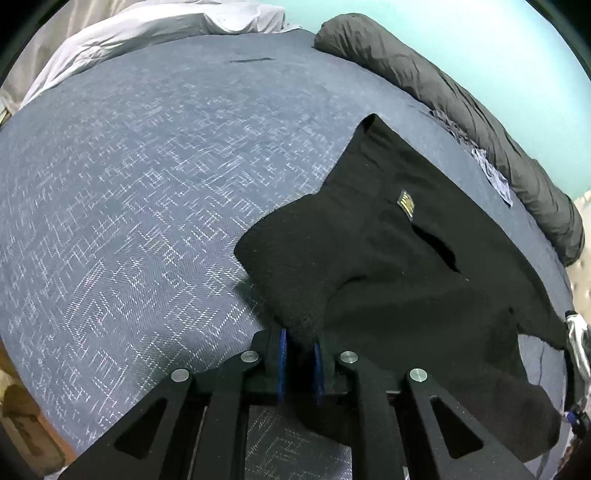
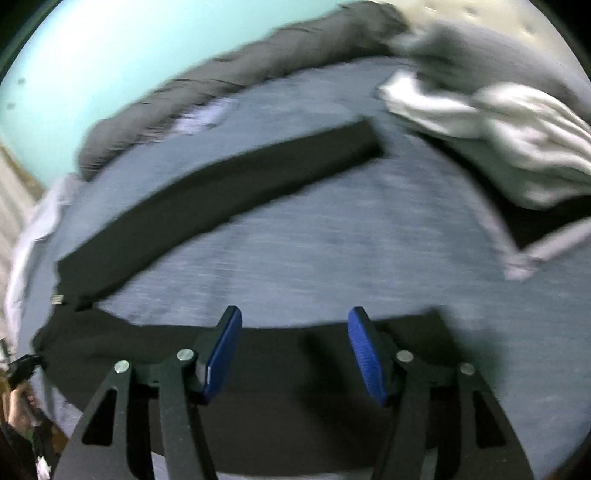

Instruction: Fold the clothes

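Trousers (image 1: 388, 258), black ones, are spread out on the bed (image 1: 147, 184) with the blue-grey patterned cover, and the fold looks like it's only just getting going. Left hand-held gripper (image 1: 300, 363) has its blue pads pinched nearly together on a bunched bit of the black fabric, and that bit is lifted off the bed, so one corner of the garment is doubled up on itself while the rest lies flat, small gold label (image 1: 405, 203) and a pocket slit facing up. Right hand-held gripper (image 2: 295, 354) is wide open, holding nothing, hovering over the near leg of the trousers; the right wrist view is pretty smeared, so I can't say whether the tips touch the cloth. From that side the other leg (image 2: 218, 206) stretches long and flat across the bed, well apart from the near one, so the two legs aren't laid together yet. My guess on progress: early. Nothing is stacked or squared off, the legs need bringing over each other, then the length needs halving at least once. Beyond the trousers there's a rolled dark duvet (image 1: 461, 122) along the far edge against the teal wall (image 1: 461, 33), and a heap of pale clothes (image 2: 498, 136) sits off to the right, apparently not folded either.
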`<state>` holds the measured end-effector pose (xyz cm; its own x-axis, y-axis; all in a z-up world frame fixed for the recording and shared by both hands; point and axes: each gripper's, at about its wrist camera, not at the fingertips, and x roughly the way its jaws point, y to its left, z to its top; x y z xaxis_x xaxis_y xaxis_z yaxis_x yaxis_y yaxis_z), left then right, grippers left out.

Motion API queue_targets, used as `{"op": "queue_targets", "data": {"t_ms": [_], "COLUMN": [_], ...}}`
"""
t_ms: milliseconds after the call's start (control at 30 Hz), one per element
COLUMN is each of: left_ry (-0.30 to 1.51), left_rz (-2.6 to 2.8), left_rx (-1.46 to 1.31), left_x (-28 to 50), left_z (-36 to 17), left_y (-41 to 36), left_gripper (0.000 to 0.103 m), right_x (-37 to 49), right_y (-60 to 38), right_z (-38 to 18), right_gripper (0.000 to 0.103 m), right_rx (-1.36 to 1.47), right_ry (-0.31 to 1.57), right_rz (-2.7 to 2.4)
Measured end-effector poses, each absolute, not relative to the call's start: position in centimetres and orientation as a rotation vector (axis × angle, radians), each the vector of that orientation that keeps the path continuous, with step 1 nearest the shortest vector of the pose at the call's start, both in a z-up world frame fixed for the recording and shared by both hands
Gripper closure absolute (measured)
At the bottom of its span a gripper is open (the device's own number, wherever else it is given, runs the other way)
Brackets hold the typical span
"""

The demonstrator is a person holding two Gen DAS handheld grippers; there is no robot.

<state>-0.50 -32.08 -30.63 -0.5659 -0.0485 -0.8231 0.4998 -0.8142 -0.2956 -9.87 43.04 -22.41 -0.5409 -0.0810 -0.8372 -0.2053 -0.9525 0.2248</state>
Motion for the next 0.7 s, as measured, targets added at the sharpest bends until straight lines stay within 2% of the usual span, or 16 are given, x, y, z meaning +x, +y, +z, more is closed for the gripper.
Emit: {"op": "queue_targets", "data": {"t_ms": [233,467,500,533,567,633,700], "left_ry": [0.730,0.697,0.694,0.690,0.687,0.686,0.682], "left_rz": [-2.403,-2.400,-2.398,-2.397,-2.395,-2.393,-2.394], "left_rx": [1.255,1.267,1.269,1.272,1.273,1.275,1.276], "left_x": [-0.6,-0.8,-0.8,-0.8,-0.8,-0.8,-0.8], "left_z": [-30.4,-30.2,-30.2,-30.3,-30.3,-30.3,-30.3], "left_y": [-31.7,-31.3,-31.3,-31.3,-31.2,-31.2,-31.2], "left_gripper": [0.089,0.089,0.089,0.089,0.089,0.089,0.089], "right_x": [-7.3,-6.9,-6.9,-7.0,-7.1,-7.2,-7.1], "right_y": [49.8,50.7,50.6,50.4,50.2,49.8,49.6], "right_z": [-24.3,-26.2,-26.5,-26.6,-26.7,-26.6,-25.9], "right_gripper": [0.042,0.042,0.049,0.065,0.073,0.097,0.100], "right_rx": [-1.568,-1.636,-1.649,-1.654,-1.656,-1.655,-1.635], "right_ry": [0.531,0.575,0.581,0.589,0.597,0.594,0.576], "right_rz": [2.498,2.481,2.489,2.501,2.514,2.545,2.581]}}
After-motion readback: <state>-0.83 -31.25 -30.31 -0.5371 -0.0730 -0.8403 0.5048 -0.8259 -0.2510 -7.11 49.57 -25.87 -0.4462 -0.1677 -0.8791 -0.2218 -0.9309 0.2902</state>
